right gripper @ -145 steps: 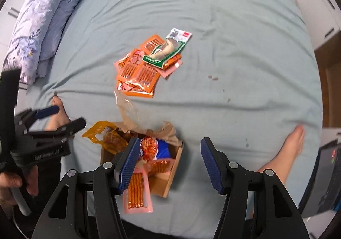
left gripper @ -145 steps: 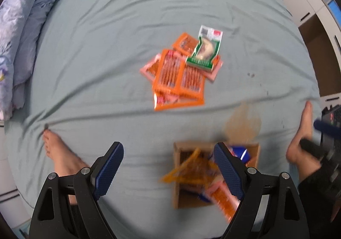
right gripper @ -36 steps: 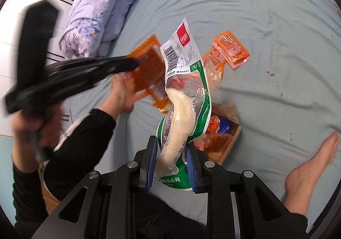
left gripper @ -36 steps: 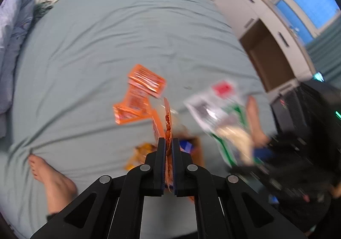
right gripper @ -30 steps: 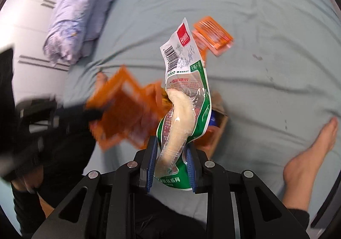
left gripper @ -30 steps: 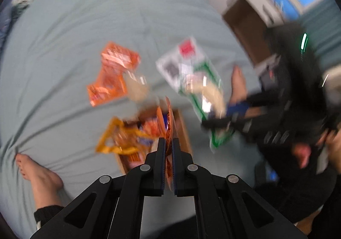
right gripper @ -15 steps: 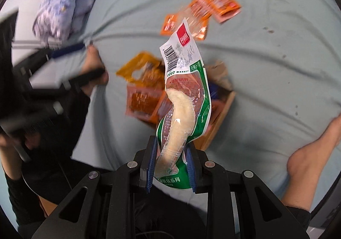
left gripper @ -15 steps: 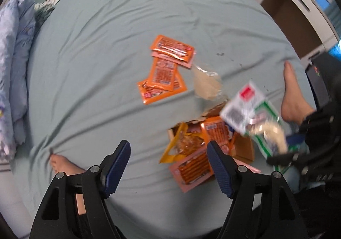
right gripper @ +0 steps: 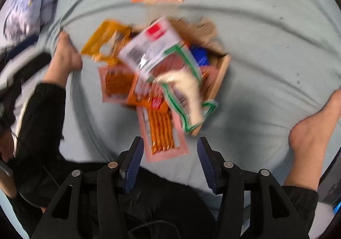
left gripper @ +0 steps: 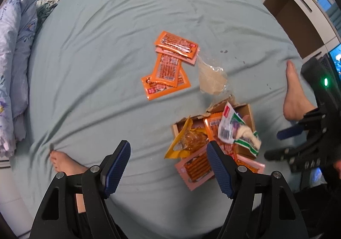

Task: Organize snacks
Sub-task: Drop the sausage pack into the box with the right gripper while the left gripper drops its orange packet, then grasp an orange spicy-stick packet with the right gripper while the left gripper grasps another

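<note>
A small cardboard box (left gripper: 249,113) on the bed overflows with snack packets. A green and white packet (left gripper: 235,132) lies on top of it, also in the right wrist view (right gripper: 170,72), blurred. Orange and pink stick packets (left gripper: 196,166) hang over the box's near side. Several orange packets (left gripper: 168,72) and a clear bag (left gripper: 212,80) lie loose farther up the bed. My left gripper (left gripper: 168,166) is open and empty, left of the box. My right gripper (right gripper: 169,163) is open and empty, just short of the box (right gripper: 221,76).
The grey-green bedsheet (left gripper: 106,47) spreads all around. A person's bare feet rest on it at left (left gripper: 61,162) and right (left gripper: 295,93). A floral pillow (left gripper: 12,47) lies at the far left. Cabinets (left gripper: 298,4) stand beyond the bed.
My right gripper opened and the green and white packet dropped onto the box. My left gripper let go of its orange packet about a second ago and stays open.
</note>
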A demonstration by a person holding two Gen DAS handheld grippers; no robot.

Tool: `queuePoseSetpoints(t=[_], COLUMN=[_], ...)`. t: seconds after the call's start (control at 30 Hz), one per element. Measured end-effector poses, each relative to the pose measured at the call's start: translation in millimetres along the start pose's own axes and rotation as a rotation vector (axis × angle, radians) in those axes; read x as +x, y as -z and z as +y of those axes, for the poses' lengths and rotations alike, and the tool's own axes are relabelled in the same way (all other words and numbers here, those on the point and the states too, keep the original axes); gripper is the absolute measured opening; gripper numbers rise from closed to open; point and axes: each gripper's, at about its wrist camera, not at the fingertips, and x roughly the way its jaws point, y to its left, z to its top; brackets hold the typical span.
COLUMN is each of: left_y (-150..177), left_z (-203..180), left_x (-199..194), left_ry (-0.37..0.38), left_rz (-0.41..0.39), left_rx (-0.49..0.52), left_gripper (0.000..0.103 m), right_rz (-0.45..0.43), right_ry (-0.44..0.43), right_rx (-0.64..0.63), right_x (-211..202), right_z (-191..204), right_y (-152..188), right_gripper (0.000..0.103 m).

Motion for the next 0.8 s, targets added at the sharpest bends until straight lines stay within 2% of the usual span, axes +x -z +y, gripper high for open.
queuePoseSetpoints(t=[0.13,0.27,0.37,0.5,0.57,0.7,0.8], left_y=[-6,-16,-25,-39,-51,-82,-105], left_z=[10,23,31,38,35,17,6], left_x=[-2,10,23,41,51,85,111], left_ry=[-0.036,-0.028,-0.055,-0.028,-0.036,-0.113,-0.162], left_rz=[-0.028,0.004,0.033,0.086,0.094,0.113,0.110], left_rx=[-0.051,-0.104,-0.131,-0.178,-0.155,-0.046,0.021], left_gripper=[0.074,0.075,0.075,0.075,0.075,0.076,0.076], right_rz=[-0.069,-0.138,-0.157,-0.173,-0.194,-0.214,-0.216], right_ry=[-0.063,-0.101,-0.118,-0.128,-0.128,-0.128,-0.074], right_rx=[0.137,0.259,0.298,0.299,0.303,0.322,0.324], right_x=[-19,-33,-38,-46,-50,-50,-51], right_z=[-27,-46,-54,-56,-58,-66,-72], right_y=[-2,-2,0,-1,-4,-18,-32], right_gripper=[0.054,0.054,0.054,0.054,0.054,0.054,0.054])
